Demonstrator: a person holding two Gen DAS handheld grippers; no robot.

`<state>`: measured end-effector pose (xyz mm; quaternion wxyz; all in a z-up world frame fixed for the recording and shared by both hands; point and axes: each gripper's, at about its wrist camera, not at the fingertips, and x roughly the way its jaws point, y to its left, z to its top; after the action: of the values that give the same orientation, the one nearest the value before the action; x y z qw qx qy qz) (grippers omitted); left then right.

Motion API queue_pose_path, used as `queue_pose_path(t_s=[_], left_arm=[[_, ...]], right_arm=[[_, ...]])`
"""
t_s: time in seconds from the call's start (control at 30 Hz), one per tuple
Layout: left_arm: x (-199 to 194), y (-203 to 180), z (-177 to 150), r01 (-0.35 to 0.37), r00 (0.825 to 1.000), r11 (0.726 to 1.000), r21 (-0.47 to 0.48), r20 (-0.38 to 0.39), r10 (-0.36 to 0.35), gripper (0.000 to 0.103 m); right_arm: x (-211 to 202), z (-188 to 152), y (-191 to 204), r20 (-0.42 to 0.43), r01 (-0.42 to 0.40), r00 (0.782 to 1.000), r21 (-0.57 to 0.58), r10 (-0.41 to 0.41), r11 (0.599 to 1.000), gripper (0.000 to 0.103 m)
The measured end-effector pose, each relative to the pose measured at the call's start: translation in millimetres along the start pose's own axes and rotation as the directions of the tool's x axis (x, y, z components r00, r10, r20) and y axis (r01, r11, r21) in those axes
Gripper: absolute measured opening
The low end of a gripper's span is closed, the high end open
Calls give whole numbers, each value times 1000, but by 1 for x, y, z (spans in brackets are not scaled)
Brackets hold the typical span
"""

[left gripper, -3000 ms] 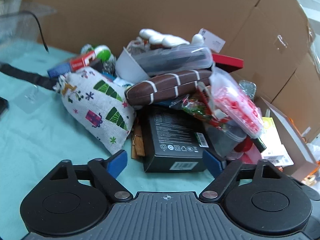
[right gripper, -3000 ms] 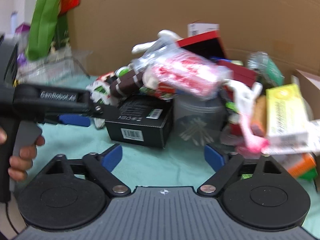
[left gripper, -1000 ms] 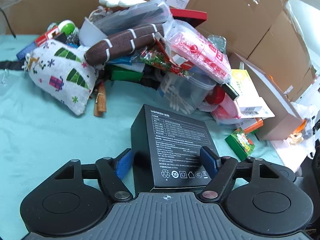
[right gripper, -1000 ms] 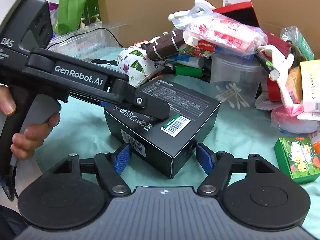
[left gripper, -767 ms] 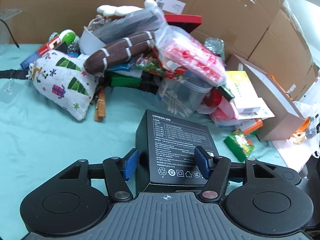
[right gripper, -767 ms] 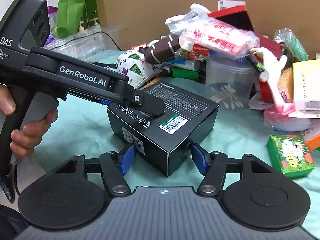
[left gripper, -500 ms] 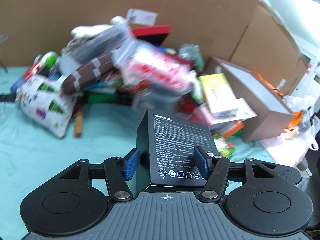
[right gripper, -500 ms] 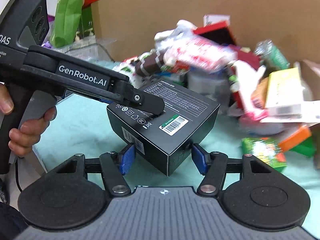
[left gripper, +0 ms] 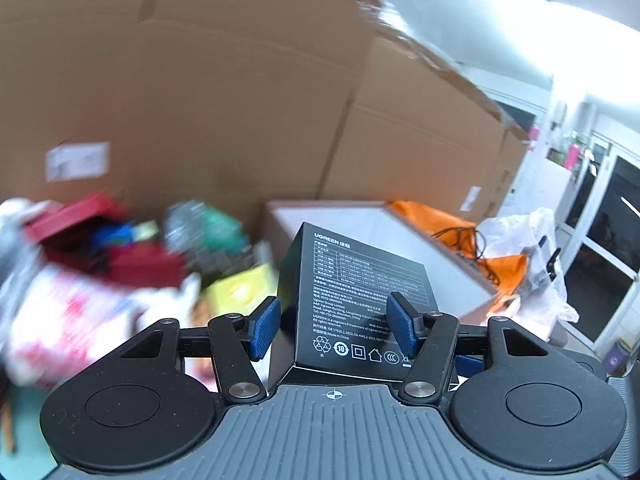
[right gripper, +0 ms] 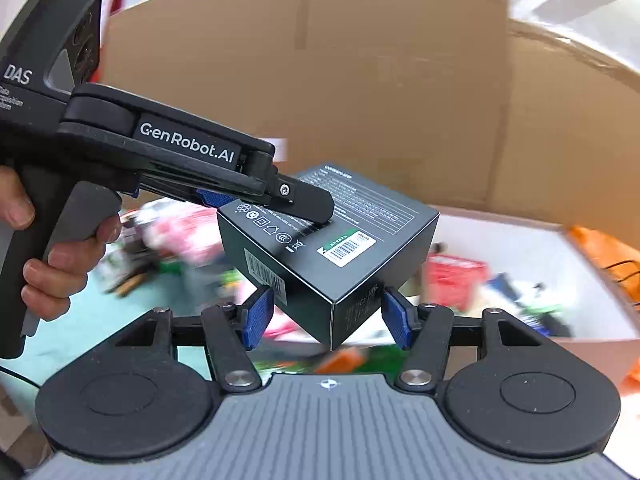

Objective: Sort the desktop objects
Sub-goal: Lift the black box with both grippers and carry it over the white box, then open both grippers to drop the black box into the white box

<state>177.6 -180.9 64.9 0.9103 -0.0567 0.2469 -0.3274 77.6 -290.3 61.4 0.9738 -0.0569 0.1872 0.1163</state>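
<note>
The black printed box [left gripper: 352, 292] hangs in the air, held from two sides. My left gripper [left gripper: 333, 312] is shut on it, its blue pads against the box's side faces. In the right wrist view the same black box [right gripper: 344, 224] shows a corner towards the camera. My right gripper [right gripper: 325, 308] is shut on it, one pad on each face beside that corner. One left gripper finger [right gripper: 308, 200] lies across the box's top. A hand [right gripper: 52, 276] holds the left gripper's handle.
Behind the held box is an open carton with white inner walls [left gripper: 360, 216], which has loose items inside [right gripper: 452, 276]. The blurred pile of desk objects [left gripper: 80, 304] lies low on the left. A tall cardboard wall [left gripper: 200, 100] stands behind, and an orange bag [left gripper: 432, 216] sits at the right.
Both grippers closed on the black box and lifted it off the teal cloth. They carried it up and right, away from the pile and towards the white-walled carton.
</note>
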Motion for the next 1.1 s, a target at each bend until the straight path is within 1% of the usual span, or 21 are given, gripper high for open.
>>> queue_pose_path(t_s=[0.07, 0.13, 0.27, 0.37, 0.47, 0.63, 0.7, 0.8, 0.87, 0.9, 0.93, 0.97, 1.0, 1.03, 1.07, 1.1], left_arm=[[24, -14, 12, 16, 1000, 1000, 17, -7, -16, 60], [49, -24, 22, 34, 999, 999, 7, -18, -34, 60], [96, -41, 38, 52, 998, 999, 11, -34, -52, 60], [130, -56, 46, 47, 998, 998, 31, -45, -46, 60], [163, -62, 55, 43, 997, 999, 30, -59, -41, 60], [213, -59, 64, 35, 995, 999, -7, -92, -35, 60], [230, -59, 66, 19, 994, 1000, -15, -103, -20, 60], [258, -63, 67, -20, 994, 1000, 10, -111, 21, 61], [278, -61, 66, -21, 990, 999, 34, -138, 25, 73], [288, -59, 65, -27, 985, 999, 29, -169, 32, 82], [294, -57, 65, -46, 979, 999, 13, -199, 48, 99], [297, -55, 63, -78, 975, 997, -7, -211, 75, 103], [297, -51, 62, -108, 975, 994, -26, -197, 100, 103], [296, -48, 60, -109, 977, 993, -31, -185, 102, 103], [296, -46, 60, -101, 978, 995, -25, -186, 95, 103], [296, -43, 60, -99, 977, 995, -29, -193, 92, 103]], right_arm=[[5, 5, -21, -8, 37, 999, 9, -37, 999, 64], [10, 9, -41, -13, 68, 998, 17, -67, 998, 64], [25, 16, -82, -34, 95, 995, 37, -94, 995, 64], [41, 19, -109, -67, 103, 993, 38, -101, 994, 64], [58, 20, -135, -99, 111, 989, 35, -107, 993, 64], [78, 20, -175, -158, 104, 983, 58, -94, 993, 64], [91, 21, -187, -189, 101, 978, 58, -89, 993, 64], [111, 24, -198, -235, 119, 966, 40, -106, 992, 64], [129, 26, -202, -286, 137, 950, 15, -127, 990, 64], [137, 25, -205, -314, 146, 940, 8, -136, 989, 64], [144, 25, -207, -341, 157, 929, 5, -146, 988, 67], [149, 25, -208, -357, 175, 920, 1, -163, 985, 76], [152, 25, -208, -355, 198, 916, -4, -187, 980, 81], [152, 24, -207, -344, 211, 917, -12, -202, 977, 91], [149, 24, -205, -326, 218, 921, -20, -213, 976, 96], [147, 24, -204, -312, 225, 924, -27, -222, 974, 97]])
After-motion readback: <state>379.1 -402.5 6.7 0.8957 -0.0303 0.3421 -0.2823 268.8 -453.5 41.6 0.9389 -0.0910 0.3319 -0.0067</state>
